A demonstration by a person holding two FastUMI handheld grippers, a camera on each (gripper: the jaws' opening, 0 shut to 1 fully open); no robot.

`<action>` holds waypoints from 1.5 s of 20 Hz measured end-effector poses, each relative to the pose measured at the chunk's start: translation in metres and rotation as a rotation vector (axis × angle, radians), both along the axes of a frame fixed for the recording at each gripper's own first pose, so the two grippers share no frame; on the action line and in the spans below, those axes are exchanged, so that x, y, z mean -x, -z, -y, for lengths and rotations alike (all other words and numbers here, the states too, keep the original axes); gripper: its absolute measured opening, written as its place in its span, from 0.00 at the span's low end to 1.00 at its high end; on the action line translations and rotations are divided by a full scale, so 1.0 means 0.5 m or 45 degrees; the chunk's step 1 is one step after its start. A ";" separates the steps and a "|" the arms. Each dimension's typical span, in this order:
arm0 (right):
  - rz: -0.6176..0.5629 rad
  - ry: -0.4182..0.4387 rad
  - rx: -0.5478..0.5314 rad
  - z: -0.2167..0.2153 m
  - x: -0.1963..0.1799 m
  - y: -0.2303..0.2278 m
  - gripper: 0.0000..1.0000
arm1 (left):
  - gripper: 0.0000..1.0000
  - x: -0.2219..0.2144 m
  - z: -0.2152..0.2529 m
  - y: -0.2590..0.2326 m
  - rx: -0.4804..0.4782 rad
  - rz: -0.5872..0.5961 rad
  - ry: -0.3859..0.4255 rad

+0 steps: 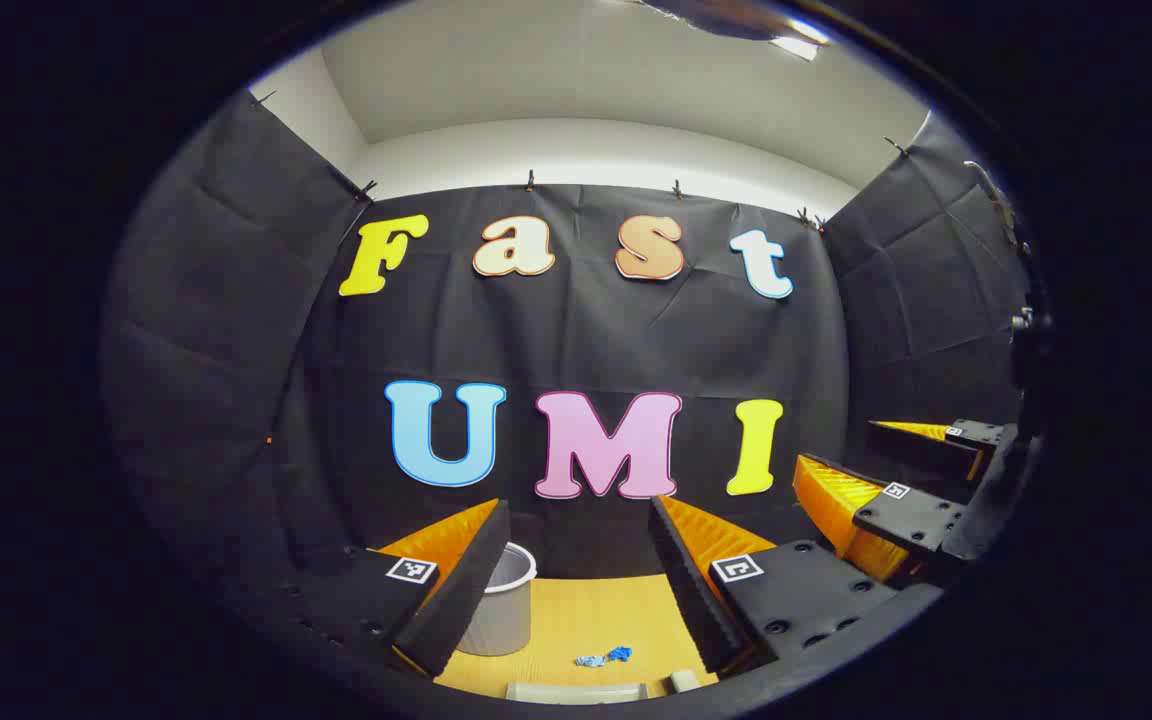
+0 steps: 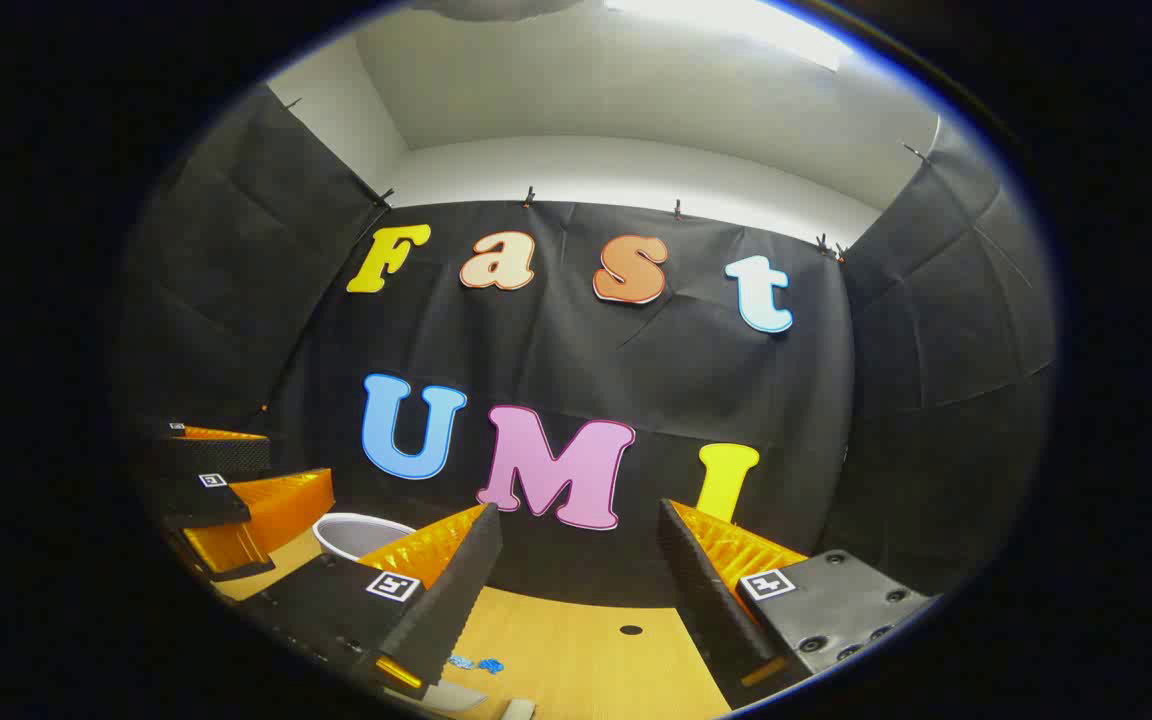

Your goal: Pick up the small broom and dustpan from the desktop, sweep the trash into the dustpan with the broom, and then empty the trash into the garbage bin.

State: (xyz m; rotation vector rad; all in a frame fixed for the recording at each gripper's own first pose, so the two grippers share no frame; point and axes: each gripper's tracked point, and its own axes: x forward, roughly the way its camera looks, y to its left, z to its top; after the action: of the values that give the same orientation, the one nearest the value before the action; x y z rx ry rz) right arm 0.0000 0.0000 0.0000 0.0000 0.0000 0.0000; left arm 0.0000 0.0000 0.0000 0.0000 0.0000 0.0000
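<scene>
Left gripper view: left gripper [image 1: 576, 575] held above the desktop [image 1: 586, 615], fingers spread apart, nothing between them. Garbage bin [image 1: 502, 600] stands upright on the wood at far left, partly behind the left finger. Blue trash [image 1: 606, 656] lies on the desktop in the gap, nearer the camera than the bin. A pale flat object sits at the bottom edge — can't tell if it's the dustpan or the broom. Right gripper [image 1: 861, 470] shows at right, fingers apart too.

Right gripper view: right gripper [image 2: 581, 590] fingers apart, empty — trash [image 2: 476, 663] sits low left by its left finger, bin [image 2: 361, 533] behind that finger, left gripper [image 2: 226, 470] at far left.
</scene>
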 end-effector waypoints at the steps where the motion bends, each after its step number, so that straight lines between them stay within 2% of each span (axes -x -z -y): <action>1: 0.003 -0.002 -0.003 -0.001 0.000 -0.001 0.97 | 0.82 0.001 -0.001 0.000 -0.004 -0.002 -0.008; 5: 0.002 -0.018 -0.012 -0.003 0.002 0.002 1.00 | 0.82 0.005 0.006 -0.002 -0.013 0.003 -0.012; 7: 0.005 -0.025 -0.013 -0.004 0.004 0.003 0.96 | 0.82 0.004 0.010 -0.002 -0.032 -0.002 -0.014; 30: 0.042 -0.037 0.003 -0.004 0.000 -0.013 0.97 | 0.82 0.003 0.032 -0.006 -0.045 0.011 0.039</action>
State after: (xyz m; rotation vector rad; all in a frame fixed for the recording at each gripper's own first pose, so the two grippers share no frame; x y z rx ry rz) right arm 0.0001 0.0019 0.0066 -0.0020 -0.0332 0.0291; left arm -0.0017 -0.0162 0.0029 0.0350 -0.0086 -0.0303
